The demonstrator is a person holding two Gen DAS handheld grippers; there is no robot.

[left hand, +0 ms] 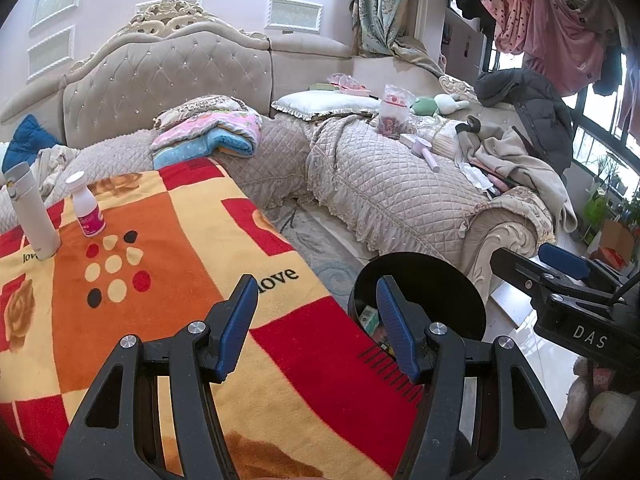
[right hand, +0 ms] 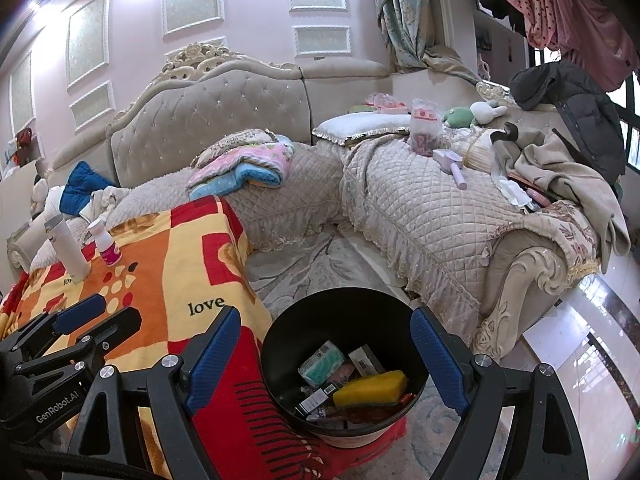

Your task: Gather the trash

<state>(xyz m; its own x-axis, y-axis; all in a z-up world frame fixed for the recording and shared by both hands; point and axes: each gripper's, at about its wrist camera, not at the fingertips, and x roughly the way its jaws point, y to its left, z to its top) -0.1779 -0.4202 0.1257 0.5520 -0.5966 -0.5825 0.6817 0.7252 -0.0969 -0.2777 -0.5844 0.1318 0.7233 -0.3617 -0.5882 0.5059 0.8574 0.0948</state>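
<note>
Hovering empty over the black bin (right hand: 344, 364), both grippers spread apart.
My right gripper (right hand: 326, 354) framed it; reaching ahead-left for the pink-labelled bottle (left hand: 87, 210), my left gripper (left hand: 316, 328) risked toppling the white flask (left hand: 32, 212) beside it.

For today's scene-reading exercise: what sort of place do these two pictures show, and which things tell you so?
Most likely a lived-in home sitting room: a tufted corner sofa strewn with bedding and toys, clothes hanging by the window, and a black trash bin on the floor beside a blanket-covered table.
</note>
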